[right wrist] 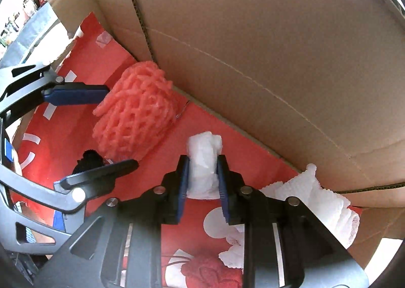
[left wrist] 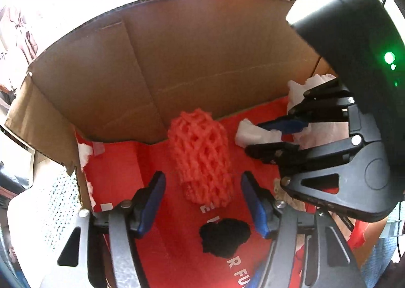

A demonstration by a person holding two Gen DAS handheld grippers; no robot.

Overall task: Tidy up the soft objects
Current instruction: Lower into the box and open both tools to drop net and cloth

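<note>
Now: white foam wad (right wrist: 203, 161) pinched by right gripper (right wrist: 202, 169) at centre; left gripper (left wrist: 202, 184) spread wide, nothing held, red net (left wrist: 200, 153) just beyond.

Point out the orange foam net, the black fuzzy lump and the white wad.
orange foam net (left wrist: 200, 153): left wrist view, mesh middle.
black fuzzy lump (left wrist: 224, 237): left wrist view, centre.
white wad (right wrist: 203, 158): right wrist view, upper half.

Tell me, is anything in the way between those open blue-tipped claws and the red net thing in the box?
Nothing visible. The left gripper stands open, with the red foam net lying just ahead of its fingers. The black fuzzy lump sits nearer the camera, below the gap, not between claws and net.
</note>
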